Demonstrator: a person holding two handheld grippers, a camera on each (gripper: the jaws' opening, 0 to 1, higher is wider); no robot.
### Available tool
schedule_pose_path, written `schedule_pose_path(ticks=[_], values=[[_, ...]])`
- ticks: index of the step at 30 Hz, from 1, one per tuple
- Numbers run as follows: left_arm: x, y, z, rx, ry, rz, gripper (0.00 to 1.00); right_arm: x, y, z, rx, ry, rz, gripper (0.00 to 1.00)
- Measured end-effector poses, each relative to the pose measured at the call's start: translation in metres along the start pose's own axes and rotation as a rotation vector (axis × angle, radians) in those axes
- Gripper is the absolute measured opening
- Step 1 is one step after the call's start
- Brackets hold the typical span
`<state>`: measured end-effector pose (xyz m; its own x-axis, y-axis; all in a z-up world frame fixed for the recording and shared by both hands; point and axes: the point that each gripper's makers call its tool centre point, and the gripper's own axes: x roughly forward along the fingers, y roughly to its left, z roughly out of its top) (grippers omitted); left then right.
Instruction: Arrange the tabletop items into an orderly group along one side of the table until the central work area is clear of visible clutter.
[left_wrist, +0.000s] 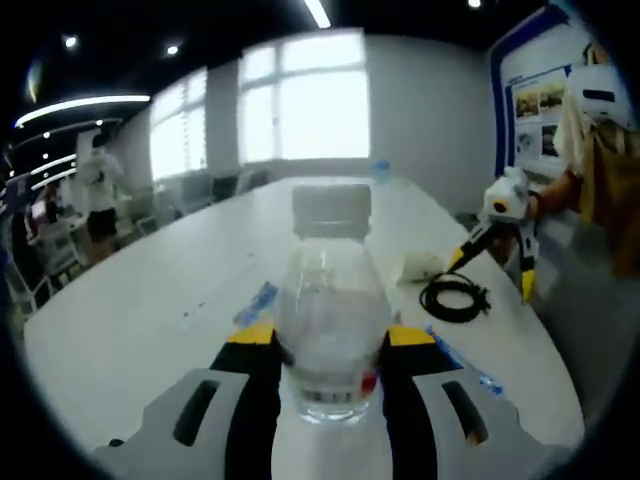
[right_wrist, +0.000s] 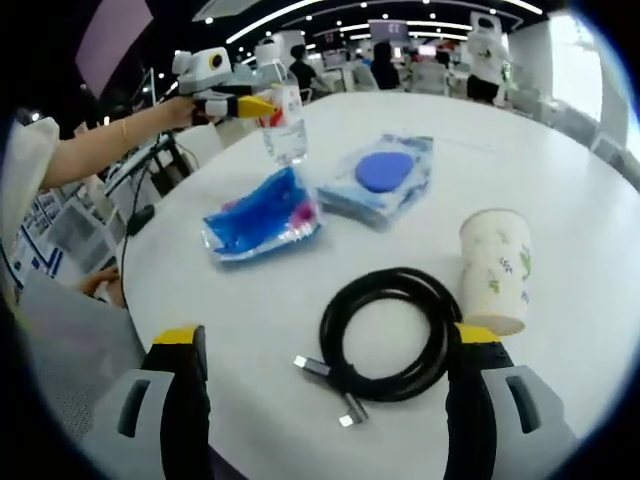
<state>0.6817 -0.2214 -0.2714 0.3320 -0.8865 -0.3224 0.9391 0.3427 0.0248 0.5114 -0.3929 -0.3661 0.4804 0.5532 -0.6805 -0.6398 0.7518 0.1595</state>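
A clear plastic bottle (left_wrist: 329, 300) with a white cap stands upright between my left gripper's (left_wrist: 330, 338) yellow-tipped jaws, which are shut on its lower body. In the right gripper view the same bottle (right_wrist: 284, 128) is at the table's far left edge, with the left gripper (right_wrist: 268, 106) clamped on it. I cannot tell whether it touches the table. My right gripper (right_wrist: 329, 340) is open, its jaws either side of a black coiled cable (right_wrist: 390, 335) lying flat. The right gripper (left_wrist: 492, 272) also hovers over that cable (left_wrist: 455, 297).
A floral paper cup (right_wrist: 495, 268) stands just right of the cable. Two blue plastic packets (right_wrist: 264, 215) (right_wrist: 384, 174) lie mid-table. The round white table (right_wrist: 560, 150) has bare room at the far right. People and desks are beyond it.
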Motion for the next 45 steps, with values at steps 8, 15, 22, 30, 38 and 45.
schedule_pose_path(ticks=[8, 15, 22, 30, 38, 45], values=[[0.002, 0.018, -0.014, 0.028, 0.007, 0.008, 0.36, 0.0, -0.001, -0.005, -0.005, 0.009, 0.001, 0.98], [0.003, 0.026, -0.021, 0.012, 0.004, -0.019, 0.36, 0.002, 0.0, -0.007, -0.017, 0.015, 0.005, 0.97], [0.003, 0.031, -0.028, 0.042, 0.004, -0.04, 0.36, 0.003, 0.0, -0.009, -0.019, 0.019, 0.001, 0.97], [-0.002, 0.032, -0.033, 0.014, -0.009, -0.047, 0.36, 0.005, -0.001, -0.011, -0.018, 0.023, -0.001, 0.97], [0.0, 0.03, -0.035, 0.012, -0.003, -0.072, 0.37, 0.006, -0.003, -0.009, 0.002, 0.017, -0.004, 0.96], [0.0, 0.026, -0.045, -0.059, 0.046, -0.088, 0.45, 0.006, -0.001, -0.011, 0.001, 0.026, 0.005, 0.96]])
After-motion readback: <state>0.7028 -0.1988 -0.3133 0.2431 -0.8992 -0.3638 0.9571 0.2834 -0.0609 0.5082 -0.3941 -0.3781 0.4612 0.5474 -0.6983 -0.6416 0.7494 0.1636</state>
